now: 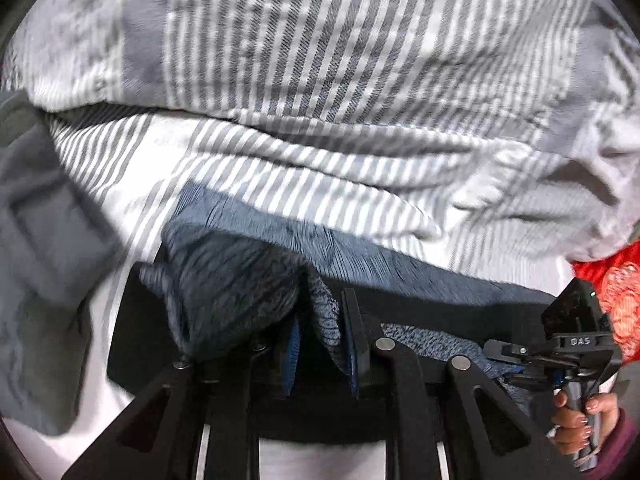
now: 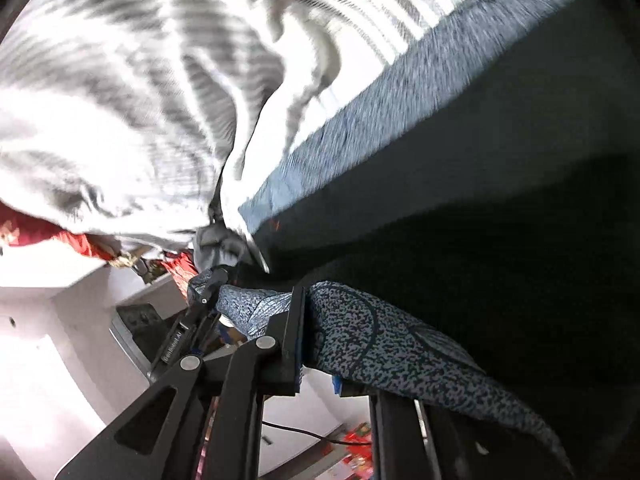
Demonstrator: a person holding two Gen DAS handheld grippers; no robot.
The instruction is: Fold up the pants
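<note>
The pants [image 1: 240,280] are blue-speckled knit with a broad black part [image 2: 480,200]; they hang stretched between both grippers over striped bedding. In the left wrist view my left gripper [image 1: 324,340] is shut on a bunched fold of the blue fabric, which spills over its left finger. My right gripper [image 1: 504,360] shows at the right edge, held by a hand [image 1: 580,424]. In the right wrist view my right gripper [image 2: 310,320] is shut on the speckled edge of the pants; the cloth drapes over and hides its right finger. The left gripper [image 2: 216,276] pinches the same edge just beyond.
Grey-and-white striped bedding [image 1: 320,80] fills the background, rumpled into folds. A plain grey cloth [image 1: 40,240] lies at the left, a red patterned cloth [image 1: 616,292] at the right. Below the bed edge are white furniture, a dark grey box [image 2: 136,328] and a cable [image 2: 304,436].
</note>
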